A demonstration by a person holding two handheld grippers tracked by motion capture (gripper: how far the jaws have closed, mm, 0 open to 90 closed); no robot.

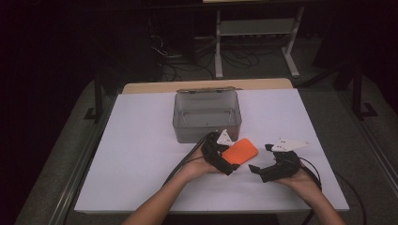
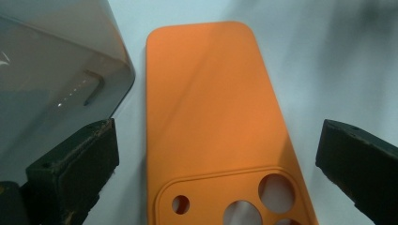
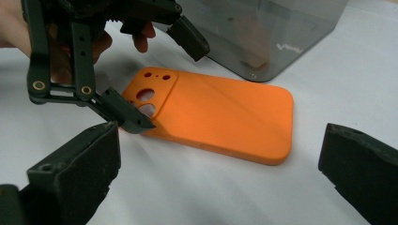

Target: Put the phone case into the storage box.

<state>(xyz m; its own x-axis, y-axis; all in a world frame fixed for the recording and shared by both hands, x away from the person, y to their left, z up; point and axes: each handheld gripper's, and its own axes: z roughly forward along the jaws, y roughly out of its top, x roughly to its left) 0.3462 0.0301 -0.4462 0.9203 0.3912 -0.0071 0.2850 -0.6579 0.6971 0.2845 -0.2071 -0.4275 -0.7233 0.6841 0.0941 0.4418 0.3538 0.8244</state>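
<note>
The orange phone case (image 1: 240, 151) lies flat on the white desk (image 1: 141, 154) just beside the grey box (image 1: 207, 116), between the left gripper's (image 1: 228, 156) spread fingers, while the right gripper (image 1: 261, 158) waits nearby, fingers apart.

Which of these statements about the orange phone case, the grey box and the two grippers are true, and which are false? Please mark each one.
1. The orange phone case lies flat on the white table. True.
2. The phone case is inside the grey plastic box. False: it lies on the table in front of the box, near its corner.
3. The left gripper has its jaws open, one on each side of the case's camera end. True.
4. The right gripper is shut on the case. False: its jaws are open and it stays apart from the case.
5. The case is blue. False: it is orange.
</note>
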